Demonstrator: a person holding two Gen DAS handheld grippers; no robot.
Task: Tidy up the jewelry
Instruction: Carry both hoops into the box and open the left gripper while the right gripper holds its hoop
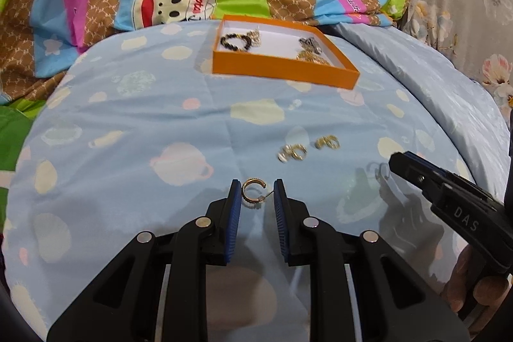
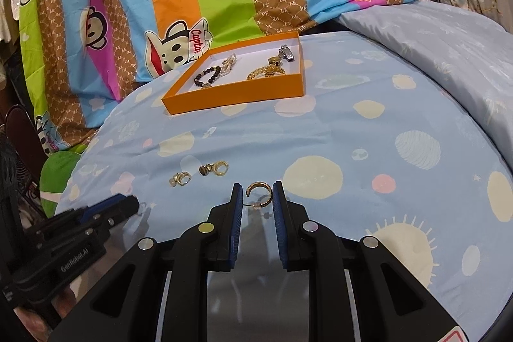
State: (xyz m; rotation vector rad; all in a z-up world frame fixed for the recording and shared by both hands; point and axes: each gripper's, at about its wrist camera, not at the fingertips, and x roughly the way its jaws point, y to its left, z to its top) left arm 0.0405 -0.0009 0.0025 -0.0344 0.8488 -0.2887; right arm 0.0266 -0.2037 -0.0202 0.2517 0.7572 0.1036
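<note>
Bed with blue sheet (image 1: 144,104): gold hoop earring (image 1: 252,194) between spread left gripper (image 1: 256,197) fingers, another (image 2: 260,194) inside spread right gripper (image 2: 256,197), ring clusters (image 1: 307,148) ahead unsorted, orange tray (image 1: 282,69) beyond already holds bracelets.

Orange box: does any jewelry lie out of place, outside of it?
Yes. Gold earrings lie loose on the blue sheet, apart from the orange box. One gold hoop lies between the fingers of the open left tool.
</note>
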